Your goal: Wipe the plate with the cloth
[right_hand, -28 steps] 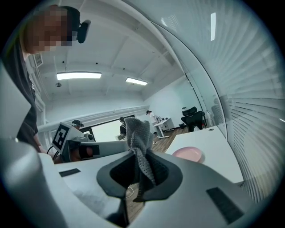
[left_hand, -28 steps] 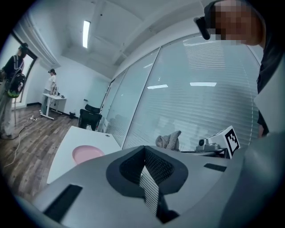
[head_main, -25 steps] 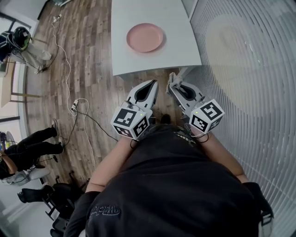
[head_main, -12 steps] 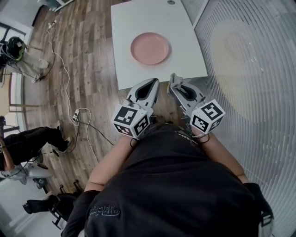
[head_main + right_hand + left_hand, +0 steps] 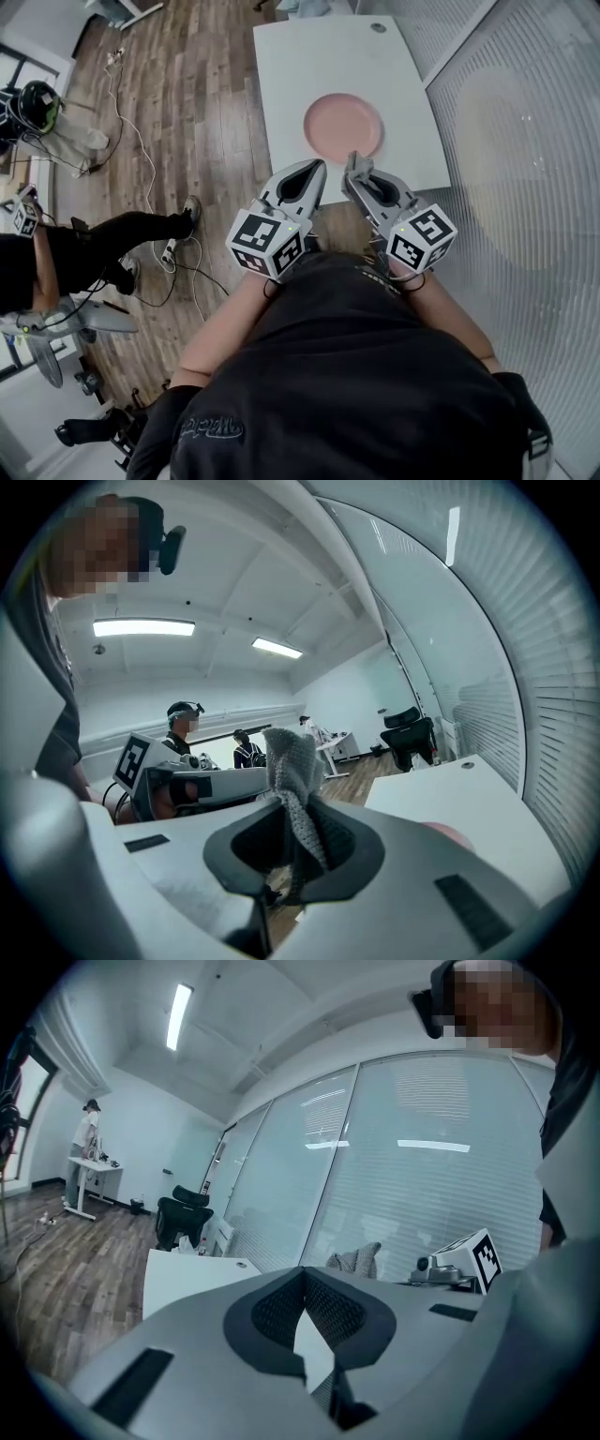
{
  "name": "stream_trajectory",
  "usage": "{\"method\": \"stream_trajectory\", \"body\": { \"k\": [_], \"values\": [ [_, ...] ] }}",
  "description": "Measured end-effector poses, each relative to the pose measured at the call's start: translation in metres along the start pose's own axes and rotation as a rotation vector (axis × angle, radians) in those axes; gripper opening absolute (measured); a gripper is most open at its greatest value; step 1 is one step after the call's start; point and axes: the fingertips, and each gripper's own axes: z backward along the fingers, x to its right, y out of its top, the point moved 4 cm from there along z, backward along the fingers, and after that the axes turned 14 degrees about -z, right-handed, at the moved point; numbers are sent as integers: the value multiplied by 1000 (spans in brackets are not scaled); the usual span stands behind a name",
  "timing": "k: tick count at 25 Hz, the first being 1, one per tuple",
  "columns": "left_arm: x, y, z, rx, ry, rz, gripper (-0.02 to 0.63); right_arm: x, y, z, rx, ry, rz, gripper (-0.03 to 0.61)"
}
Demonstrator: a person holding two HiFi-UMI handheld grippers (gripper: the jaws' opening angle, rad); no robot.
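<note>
right gripper [image 5: 292, 803] has its jaws clamped on the cloth [image 5: 291, 757], a grey knitted piece that sticks up in a bunch above the fingertips and runs down between the ribbed pads. left gripper [image 5: 305, 1276] has its jaws together at the tips with nothing between them; only the white table [image 5: 178, 1274] shows through the small gap behind the tips.

from the head view both grippers are held side by side in front of the person's chest, near each other but apart, cubes with square markers toward the body and jaws pointing away toward the table. the plate [image 5: 343, 127] is pink and round, lying flat on the near half of the table, close to its near edge. in that view the right gripper's tip lines up with the plate's near rim, the left gripper's tip just beside it over the table edge.

a wooden floor [image 5: 197, 112] with trailing cables [image 5: 141, 141] lies to the left, where another person [image 5: 84, 248] sits. a glass wall with blinds [image 5: 525, 187] runs along the right.
</note>
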Motion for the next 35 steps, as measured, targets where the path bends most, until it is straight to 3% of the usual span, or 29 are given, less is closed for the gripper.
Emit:
{"method": "stream_trajectory", "body": {
  "k": [12,21,28,35],
  "values": [
    [-52,16,19,-22,-2,44,17,-29,17,-47,-28,-7,-13,41],
    [-67,10,-5,-36,30,50,17,2,30,-66,-46,20,-24,41],
    [-94,18,-79,-25,95,58,17,72,76,-95,-87,82,-2,41],
    [-90,34,-72,-26,139,83,17,60,97,-91,-116,112,20,41]
  ]
}}
